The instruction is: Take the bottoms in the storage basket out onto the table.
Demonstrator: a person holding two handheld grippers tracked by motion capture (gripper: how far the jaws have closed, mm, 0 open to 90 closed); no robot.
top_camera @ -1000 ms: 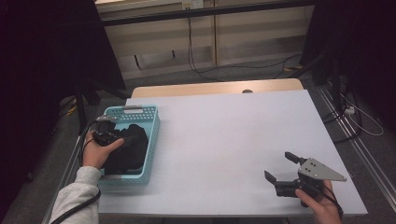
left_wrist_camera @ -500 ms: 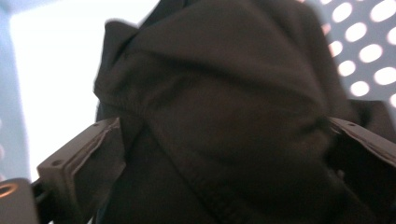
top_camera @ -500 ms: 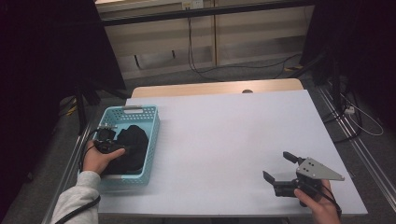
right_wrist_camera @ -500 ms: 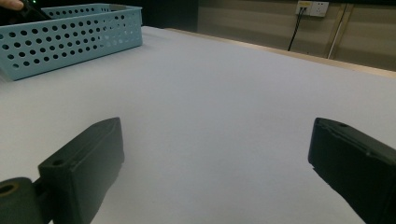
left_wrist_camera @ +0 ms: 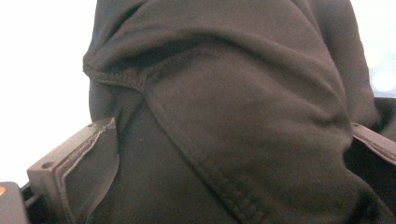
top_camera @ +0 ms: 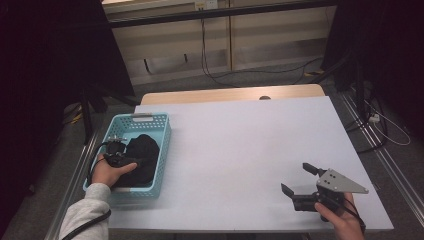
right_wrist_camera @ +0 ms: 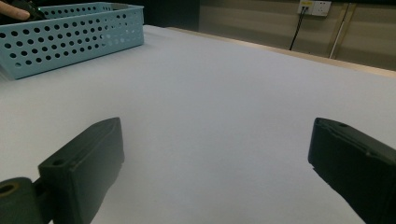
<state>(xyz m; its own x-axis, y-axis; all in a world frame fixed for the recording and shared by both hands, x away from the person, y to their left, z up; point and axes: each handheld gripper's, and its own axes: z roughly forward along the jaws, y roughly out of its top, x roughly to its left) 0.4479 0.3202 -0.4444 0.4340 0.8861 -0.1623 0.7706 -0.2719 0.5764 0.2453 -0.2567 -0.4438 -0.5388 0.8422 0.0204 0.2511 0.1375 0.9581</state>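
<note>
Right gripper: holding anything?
No. The right gripper has its jaws wide apart over the bare white table, nothing between them.

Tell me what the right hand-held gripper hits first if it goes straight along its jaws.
Probably nothing soon: the right hand-held gripper faces bare white table; the teal basket sits off to one side.

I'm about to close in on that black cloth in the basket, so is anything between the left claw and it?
Nothing visible. The left claw is already inside the blue basket, and the black cloth bulges between its jaws, which stand apart on either side of the fabric.
</note>
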